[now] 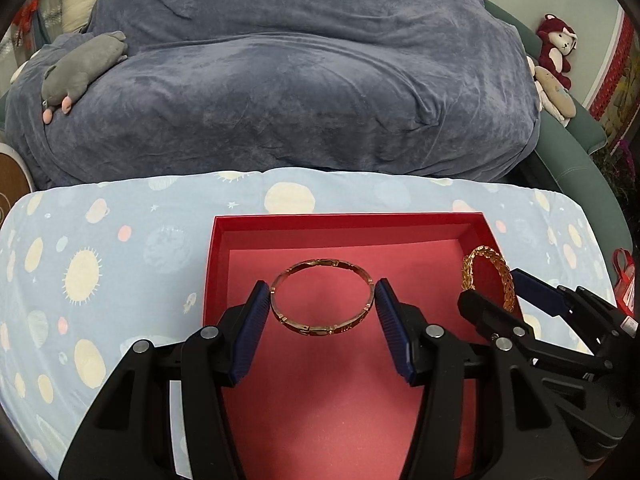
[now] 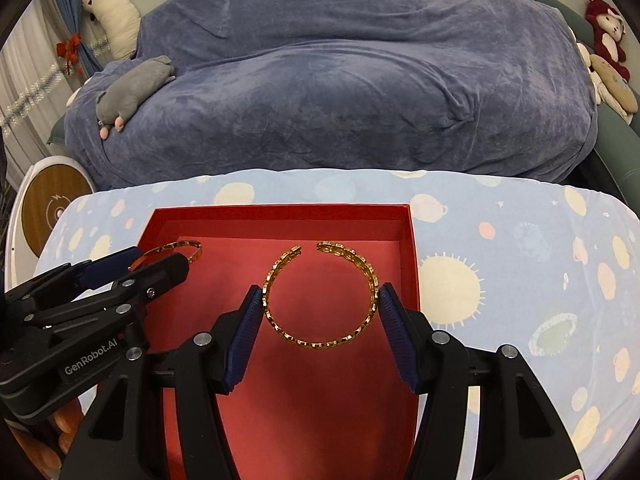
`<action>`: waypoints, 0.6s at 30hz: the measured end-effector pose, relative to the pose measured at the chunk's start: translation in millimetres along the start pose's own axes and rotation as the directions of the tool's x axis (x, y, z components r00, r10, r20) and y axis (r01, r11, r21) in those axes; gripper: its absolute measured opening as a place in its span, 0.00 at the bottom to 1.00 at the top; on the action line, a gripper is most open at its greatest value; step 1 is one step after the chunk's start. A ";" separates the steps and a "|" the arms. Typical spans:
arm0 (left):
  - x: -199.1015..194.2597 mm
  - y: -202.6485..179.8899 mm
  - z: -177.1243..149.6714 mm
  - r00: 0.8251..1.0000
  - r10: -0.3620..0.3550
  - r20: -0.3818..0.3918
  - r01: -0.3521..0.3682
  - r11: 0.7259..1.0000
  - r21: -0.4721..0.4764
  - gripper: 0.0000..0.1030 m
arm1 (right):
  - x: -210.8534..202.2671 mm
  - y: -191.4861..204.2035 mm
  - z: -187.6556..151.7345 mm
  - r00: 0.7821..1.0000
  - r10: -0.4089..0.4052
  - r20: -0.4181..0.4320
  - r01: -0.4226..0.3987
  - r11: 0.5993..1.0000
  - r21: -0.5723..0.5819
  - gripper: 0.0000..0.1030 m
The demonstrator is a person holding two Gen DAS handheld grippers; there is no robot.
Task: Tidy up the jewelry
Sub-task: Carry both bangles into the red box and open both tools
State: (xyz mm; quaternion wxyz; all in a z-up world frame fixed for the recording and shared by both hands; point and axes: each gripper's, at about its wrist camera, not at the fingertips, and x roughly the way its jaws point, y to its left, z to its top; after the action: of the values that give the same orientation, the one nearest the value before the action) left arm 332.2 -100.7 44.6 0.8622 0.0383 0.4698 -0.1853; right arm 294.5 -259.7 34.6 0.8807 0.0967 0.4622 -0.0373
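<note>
Left gripper [image 1: 322, 300], marked "GenRobot.AI", clamps the closed bangle [image 1: 321, 298]; right gripper [image 2: 320, 304] clamps the chain-link cuff [image 2: 320, 294], gap facing away.

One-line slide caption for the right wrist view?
Right gripper holds an open gold cuff bracelet over the red box.

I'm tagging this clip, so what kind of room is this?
Probably a bedroom or living room at home: a blue plush throw over soft furniture, stuffed toys, and a planet-print cloth under the red box.
</note>
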 end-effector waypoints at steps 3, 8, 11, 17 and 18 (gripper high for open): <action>13.7 3.0 2.6 1.000 0.000 -0.020 0.000 1.000 -0.004 0.51 | 15.3 1.1 2.7 1.000 -0.016 -0.022 0.016 1.000 -0.013 0.55; 24.6 5.3 4.7 0.999 0.022 -0.034 -0.022 1.000 -0.003 0.53 | 26.2 1.7 2.3 0.999 -0.032 -0.028 0.032 0.999 -0.011 0.56; 23.0 8.6 4.8 0.999 0.043 -0.024 -0.043 0.999 -0.019 0.62 | 25.4 0.5 0.1 0.999 -0.041 -0.021 0.040 0.999 -0.009 0.58; 0.5 17.0 -1.4 0.999 0.033 0.011 -0.033 0.997 -0.064 0.69 | 1.3 -2.7 -5.2 0.999 -0.037 0.003 0.037 0.999 0.002 0.66; -6.3 17.6 -4.0 0.999 0.033 0.017 -0.031 0.997 -0.065 0.69 | -5.7 -3.3 -6.4 1.000 -0.030 0.007 0.030 1.000 0.006 0.66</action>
State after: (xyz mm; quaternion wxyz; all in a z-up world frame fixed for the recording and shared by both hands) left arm 332.2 -81.6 45.7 0.8701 0.0160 0.4672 -0.1564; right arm 285.6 -261.8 35.3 0.8813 0.0925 0.4605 -0.0520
